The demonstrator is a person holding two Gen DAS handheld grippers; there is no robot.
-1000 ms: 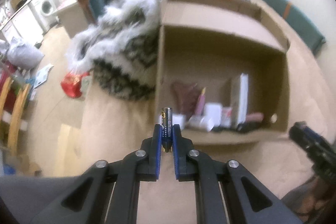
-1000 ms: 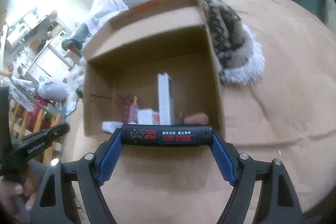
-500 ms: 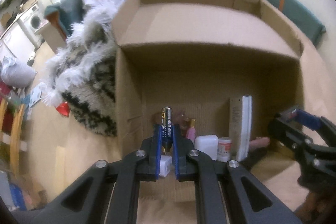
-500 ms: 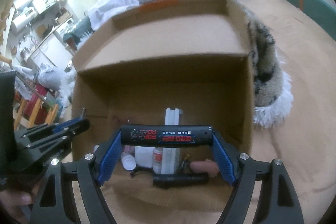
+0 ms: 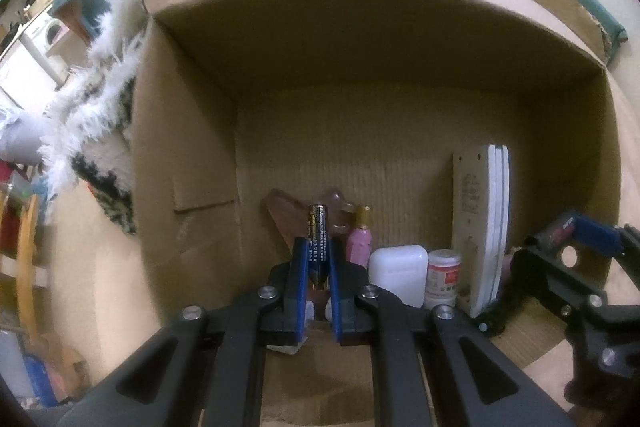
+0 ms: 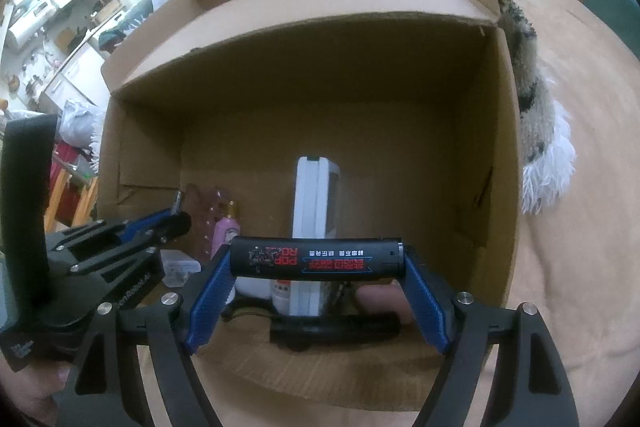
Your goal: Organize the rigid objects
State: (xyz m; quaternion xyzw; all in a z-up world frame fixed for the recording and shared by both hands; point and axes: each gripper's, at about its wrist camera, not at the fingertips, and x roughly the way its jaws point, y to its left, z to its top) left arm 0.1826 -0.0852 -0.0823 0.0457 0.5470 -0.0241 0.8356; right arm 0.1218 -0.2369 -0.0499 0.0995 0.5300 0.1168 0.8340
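Note:
A cardboard box (image 5: 192, 155) (image 6: 496, 163) lies on its side, open toward me. My left gripper (image 5: 318, 247) is shut on a small battery (image 5: 318, 233), held upright inside the box's left part. My right gripper (image 6: 316, 259) is shut on a black cylinder with red print (image 6: 316, 258), held crosswise at the box mouth. Each gripper shows in the other's view: the left (image 6: 178, 217), the right (image 5: 576, 239). Inside stand a pink bottle (image 5: 359, 241) (image 6: 226, 229), a white case (image 5: 396, 273), a small jar (image 5: 443, 277) and a white flat device (image 5: 486, 227) (image 6: 316, 195).
A black-and-white furry blanket (image 5: 96, 115) (image 6: 536, 115) lies against the box's outer side. The box rests on a tan bedcover (image 6: 580, 267). A black object (image 6: 332, 331) lies on the box floor near the front. Room furniture stands at far left (image 5: 44, 27).
Both grippers have moved forward toward and into the box mouth, each still holding its object. The box now fills both views.

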